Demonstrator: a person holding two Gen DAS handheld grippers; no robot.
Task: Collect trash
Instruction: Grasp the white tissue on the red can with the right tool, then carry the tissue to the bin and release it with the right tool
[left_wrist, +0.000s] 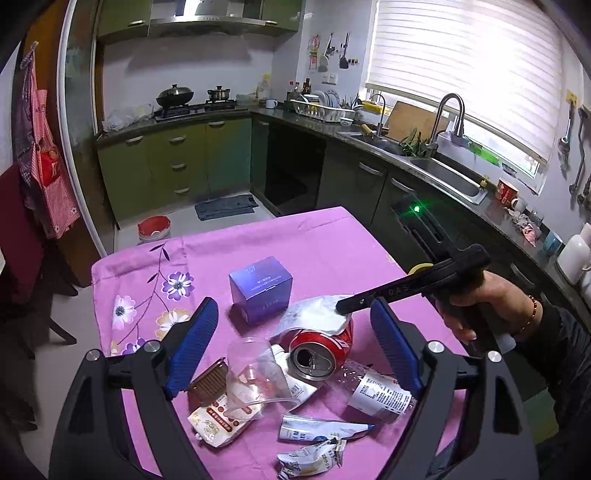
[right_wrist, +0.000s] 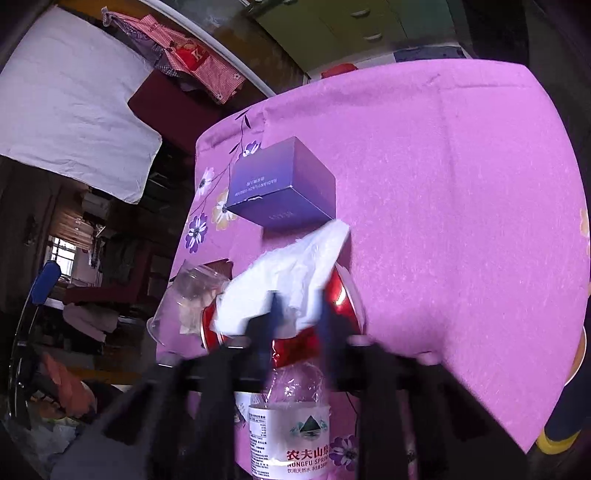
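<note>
Trash lies on a purple flowered tablecloth (left_wrist: 325, 240): a crushed red can (left_wrist: 321, 350), a white crumpled tissue (left_wrist: 317, 314) on top of it, a clear plastic cup (left_wrist: 255, 373), a crushed water bottle (left_wrist: 376, 391), snack wrappers (left_wrist: 218, 417) and a purple box (left_wrist: 260, 288). My left gripper (left_wrist: 295, 343) is open, its blue pads on either side of the can, above it. My right gripper (right_wrist: 299, 310) is shut on the tissue (right_wrist: 291, 277) over the can (right_wrist: 340, 295); it shows in the left wrist view (left_wrist: 343, 306).
A red bin (left_wrist: 154, 229) stands on the floor beyond the table's far edge. Kitchen counters, a sink (left_wrist: 443, 177) and a stove run along the far and right walls. A red chair (left_wrist: 22, 236) stands at the left.
</note>
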